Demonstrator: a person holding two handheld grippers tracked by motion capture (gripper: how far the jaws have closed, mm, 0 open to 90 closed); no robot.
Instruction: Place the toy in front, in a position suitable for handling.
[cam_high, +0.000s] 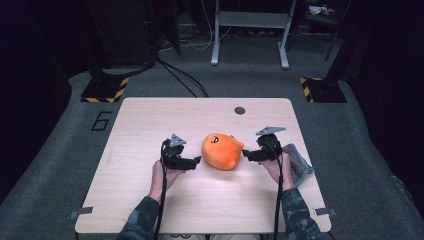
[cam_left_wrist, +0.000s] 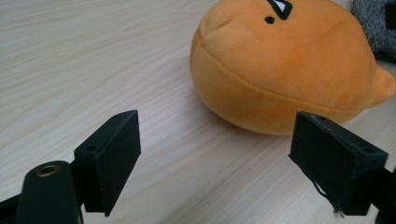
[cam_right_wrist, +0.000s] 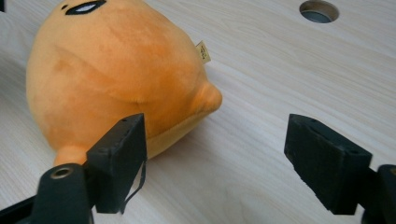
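1. While both hands rest on the wooden tabletop, an orange plush toy lies between the two grippers, a little right of the tabletop's middle and nearer the front edge than the far one.
2. Seen from the high view, the left gripper sits just beside the plush toy's left side, its jaws pointing right toward it.
3. From the left gripper view, the left gripper's jaws are spread wide with bare wood between them; the plush toy lies just past them, and they do not touch it.
4. On the other side, the right gripper points left at the plush toy's right side, close against it in the high view.
5. Through the right gripper view, the right gripper's jaws are also spread wide, pinching nothing; the plush toy sits ahead of the jaw on the left of that view, which overlaps its lower edge, though I cannot tell whether they touch.
6. A small fabric tag sticks out from the plush toy's seam.
7. Toward the right edge of the tabletop, a grey cloth lies just beside the right hand.
8. Near the far edge, right of its middle, a round cable hole opens in the tabletop.
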